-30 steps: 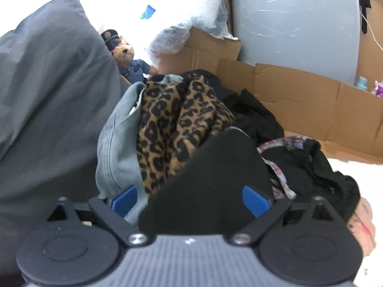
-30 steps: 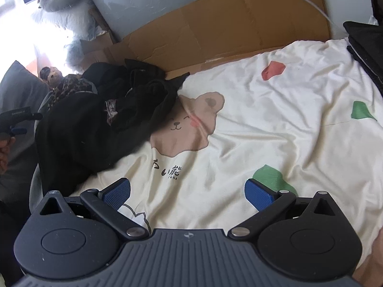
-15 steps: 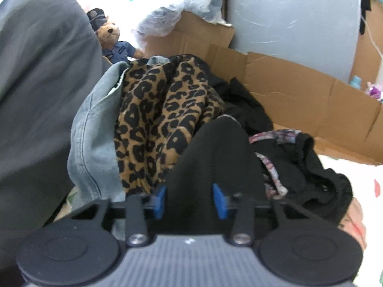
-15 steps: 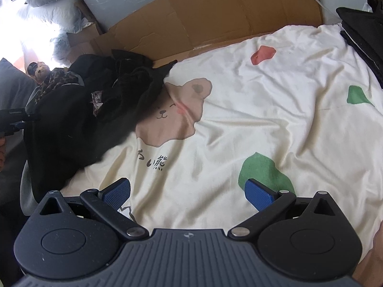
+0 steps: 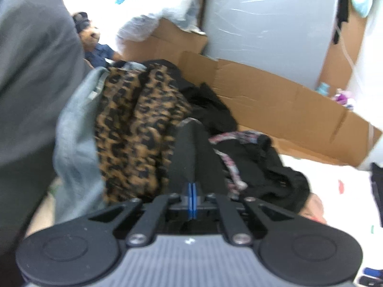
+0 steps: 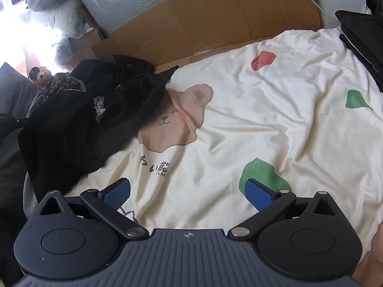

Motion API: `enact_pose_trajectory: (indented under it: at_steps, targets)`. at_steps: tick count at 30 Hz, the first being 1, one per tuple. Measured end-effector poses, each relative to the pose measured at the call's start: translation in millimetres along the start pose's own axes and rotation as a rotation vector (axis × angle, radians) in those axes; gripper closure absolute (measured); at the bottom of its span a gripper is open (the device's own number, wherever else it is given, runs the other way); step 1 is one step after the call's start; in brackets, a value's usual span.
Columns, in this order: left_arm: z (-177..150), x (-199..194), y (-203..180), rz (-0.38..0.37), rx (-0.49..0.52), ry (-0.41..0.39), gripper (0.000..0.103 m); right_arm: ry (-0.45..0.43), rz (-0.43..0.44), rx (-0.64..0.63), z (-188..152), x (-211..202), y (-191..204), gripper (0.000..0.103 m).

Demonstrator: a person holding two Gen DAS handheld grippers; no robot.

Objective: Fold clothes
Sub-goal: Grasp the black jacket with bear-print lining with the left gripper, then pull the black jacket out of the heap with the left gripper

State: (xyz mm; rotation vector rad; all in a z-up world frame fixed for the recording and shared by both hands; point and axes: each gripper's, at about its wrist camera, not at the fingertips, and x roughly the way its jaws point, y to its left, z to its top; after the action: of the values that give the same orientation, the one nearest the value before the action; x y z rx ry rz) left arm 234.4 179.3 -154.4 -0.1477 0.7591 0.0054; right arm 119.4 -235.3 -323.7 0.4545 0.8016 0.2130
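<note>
Clearly, left gripper [image 5: 192,199] jaws clamp a black garment [image 5: 194,157] while right gripper [image 6: 188,192] jaws gape; tugging risks dragging the leopard-print garment [image 5: 134,129] along.

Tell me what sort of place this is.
Most likely a bedroom: a bed with a cream bear-print cover, a grey pillow beside a heap of clothes, and a teddy bear behind.
</note>
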Motion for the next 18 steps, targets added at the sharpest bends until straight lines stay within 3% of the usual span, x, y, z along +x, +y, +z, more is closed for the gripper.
enact_pose_trajectory:
  at_steps: [11,16,18]
  targets:
    - [-40,11,-78,-0.251,0.058,0.147,0.102,-0.014,0.028,-0.011,3,-3,6,0.000]
    - [-60,23,-110,-0.322,0.109,0.207,0.102,-0.007,0.032,-0.009,5,0,6,0.000]
    - [-64,28,-117,-0.337,0.135,0.242,0.097,-0.004,0.033,-0.008,5,1,5,0.000]
